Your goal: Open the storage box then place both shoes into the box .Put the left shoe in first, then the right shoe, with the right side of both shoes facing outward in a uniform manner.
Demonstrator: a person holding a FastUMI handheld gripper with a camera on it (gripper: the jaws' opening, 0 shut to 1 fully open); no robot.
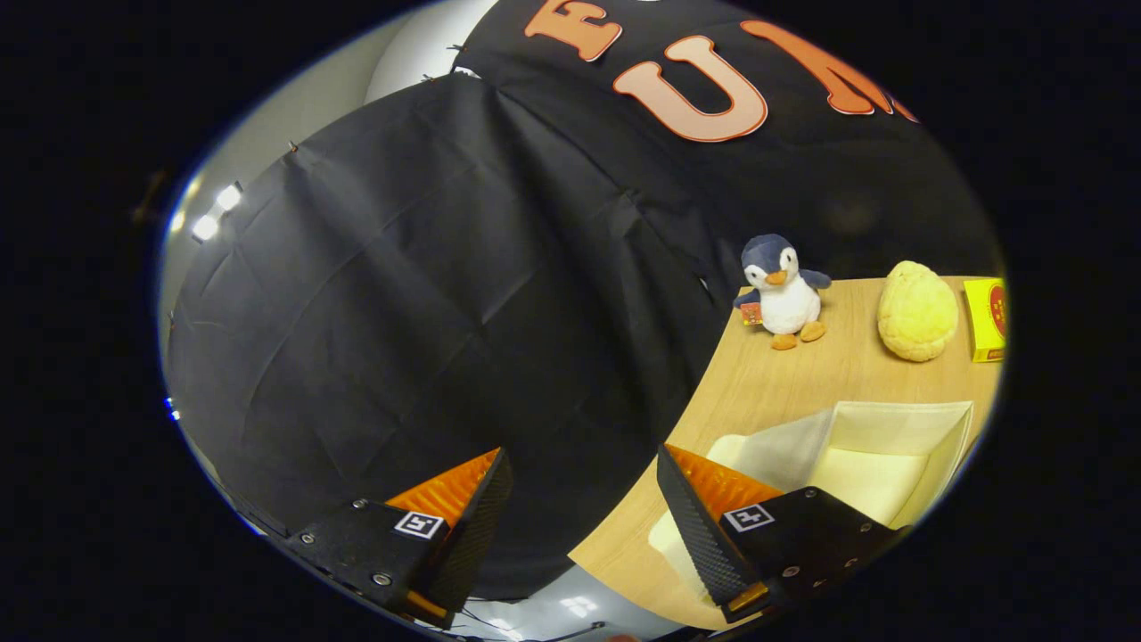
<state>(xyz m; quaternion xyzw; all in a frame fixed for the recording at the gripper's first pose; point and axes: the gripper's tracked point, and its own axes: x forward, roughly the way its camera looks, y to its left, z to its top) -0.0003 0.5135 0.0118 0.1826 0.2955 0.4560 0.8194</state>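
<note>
A cream fabric storage box (900, 446) stands on the wooden table (775, 383), just beyond my right finger, its lid flap folded open toward the fingers and its pale inside showing. My gripper (584, 468) is open, with a wide gap and nothing between the fingers. It hangs off the table's left edge, aimed mostly at the black cloth wall. The right finger (704, 526) overlaps the box's near corner in the view; the left finger (463, 517) is over the cloth.
A plush penguin (783, 290) stands at the table's far edge beside the cloth wall. To its right lie a yellow round plush (916, 310) and a yellow carton (988, 318). The table's curved left edge runs just ahead of the right finger.
</note>
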